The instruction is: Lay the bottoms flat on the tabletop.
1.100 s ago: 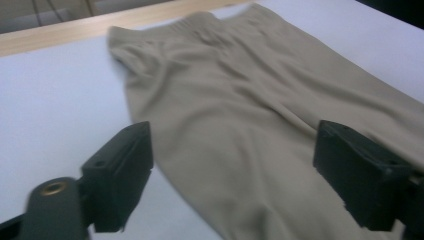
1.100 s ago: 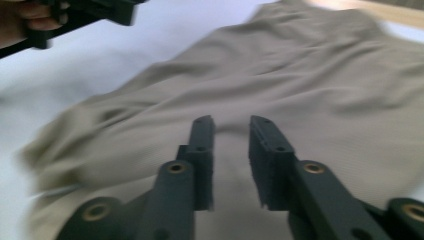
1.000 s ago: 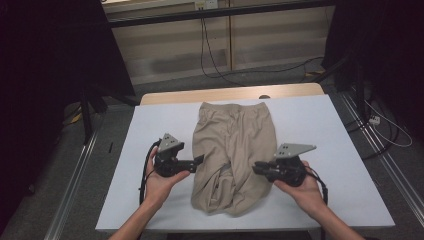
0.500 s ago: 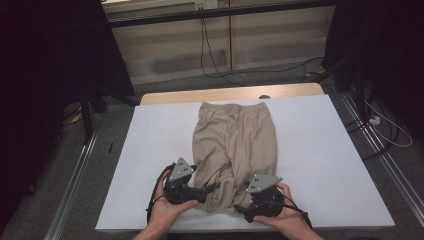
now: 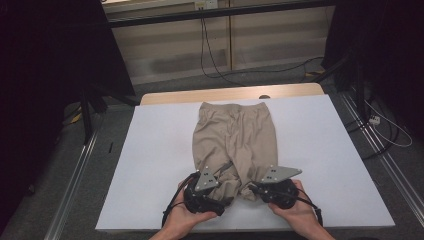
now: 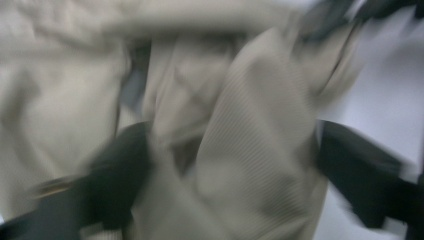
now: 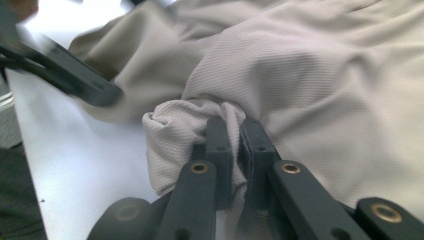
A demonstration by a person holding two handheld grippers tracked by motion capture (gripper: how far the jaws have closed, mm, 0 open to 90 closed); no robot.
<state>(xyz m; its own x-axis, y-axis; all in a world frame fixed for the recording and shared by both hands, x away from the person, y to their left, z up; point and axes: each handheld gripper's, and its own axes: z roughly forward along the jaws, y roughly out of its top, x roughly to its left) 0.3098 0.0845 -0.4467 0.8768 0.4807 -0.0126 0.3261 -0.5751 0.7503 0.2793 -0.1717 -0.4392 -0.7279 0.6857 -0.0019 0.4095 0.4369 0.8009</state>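
A pair of beige shorts (image 5: 235, 140) lies flat on the white table (image 5: 150, 165), waistband at the far end, leg hems bunched at the near end. My left gripper (image 5: 223, 199) is at the near left hem; in the blurred left gripper view its jaws (image 6: 225, 165) stand apart with a fold of the shorts (image 6: 250, 150) between them, and they have just been closing. My right gripper (image 5: 251, 189) is at the near right hem. Its jaws (image 7: 235, 125) have just closed and pinch a wad of the shorts (image 7: 310, 65).
Both hands sit close to the table's front edge (image 5: 240, 229). A wooden strip (image 5: 165, 97) borders the far end. Metal rails (image 5: 75, 185) run along the floor on both sides, and cables (image 5: 215, 55) lie beyond the table.
Both grippers have come back from the sides of the shorts toward the front edge and inward onto the near hems. The right gripper has shut on fabric.
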